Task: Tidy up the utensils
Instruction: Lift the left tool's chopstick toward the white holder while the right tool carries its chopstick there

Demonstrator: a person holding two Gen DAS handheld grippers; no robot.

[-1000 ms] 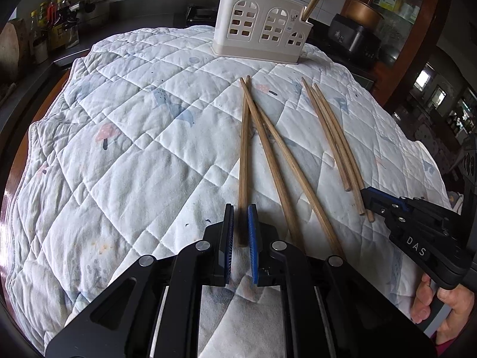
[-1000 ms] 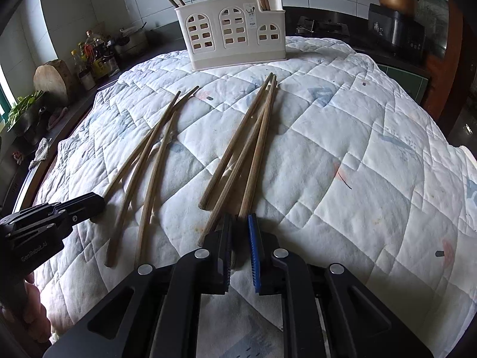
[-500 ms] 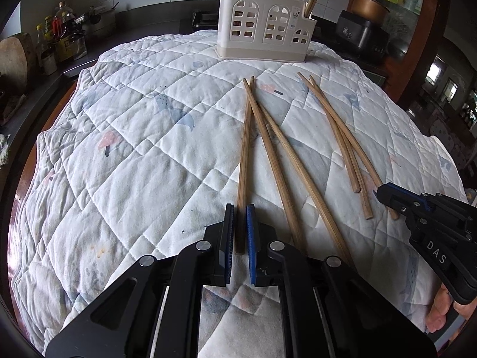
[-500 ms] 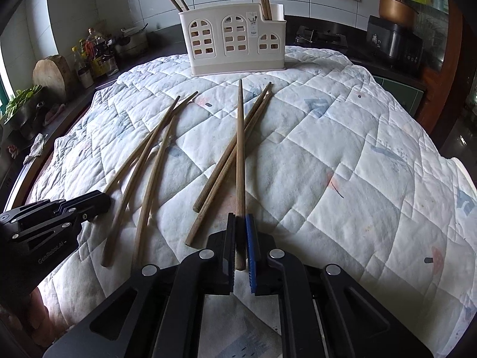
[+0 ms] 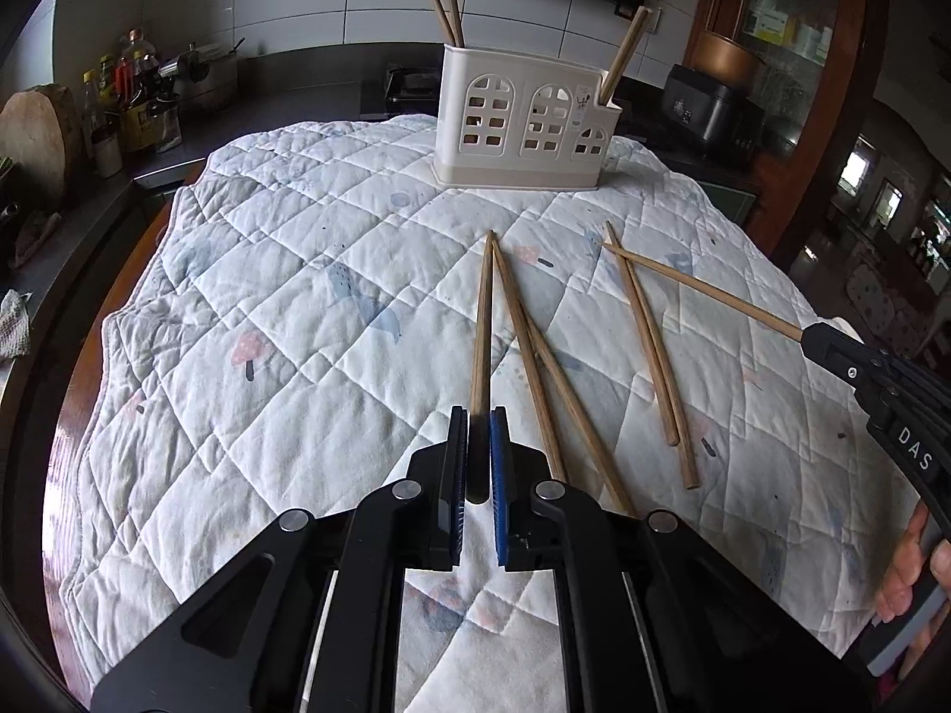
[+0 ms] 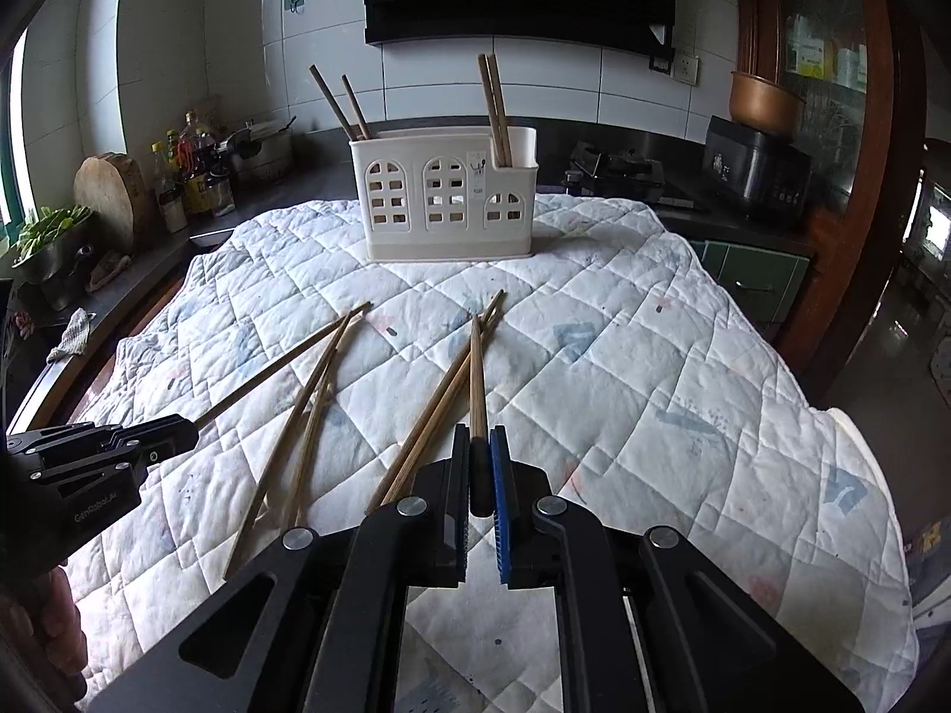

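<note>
A white utensil holder (image 5: 526, 119) (image 6: 446, 196) stands at the far end of the quilted cloth (image 5: 285, 309) with several chopsticks upright in it. My left gripper (image 5: 478, 416) (image 6: 181, 434) is shut on the near end of one wooden chopstick (image 5: 482, 321) (image 6: 279, 362), which points toward the holder, its far tip low over the cloth. My right gripper (image 6: 478, 437) (image 5: 811, 338) is shut on another chopstick (image 6: 475, 374) (image 5: 701, 288), raised off the cloth. Two loose chopsticks (image 5: 535, 368) lie beside the left gripper, and another pair (image 5: 654, 356) lies further right.
A dark counter runs behind and to the left, with bottles (image 5: 128, 101) and a round wooden board (image 5: 32, 142). A black cooker (image 6: 755, 172) sits at the back right beside a wooden cabinet. The table's wooden edge (image 5: 119, 291) shows on the left.
Both grippers have risen. Each has closed on a chopstick and lifted its near end off the cloth; the right one's chopstick has swung away from its pair.
</note>
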